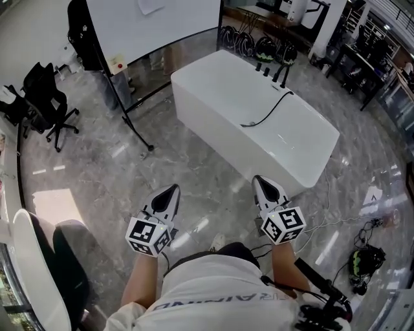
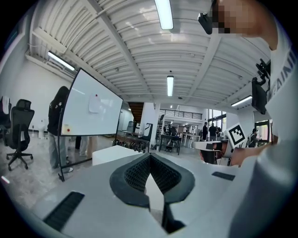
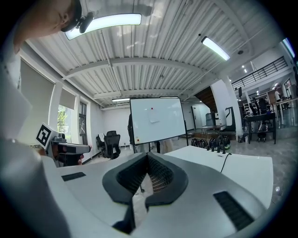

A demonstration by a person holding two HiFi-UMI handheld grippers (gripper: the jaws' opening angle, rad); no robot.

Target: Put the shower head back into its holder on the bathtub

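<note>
1. The bathtub stands ahead on the floor, with its near end just beyond the right gripper.
2. A hose lies on the bathtub's top — it runs from the fittings at the far end towards the middle.
3. The whiteboard stands to the left of and behind the bathtub, and an office chair sits further left.
4. The left gripper is beside the right gripper, both in front of the person — cables lie on the floor at the right.

Ceiling tubes are lighting everything brightly and evenly; the polished floor is throwing back soft glare (both gripper views are bending and darkening at their edges).
</note>
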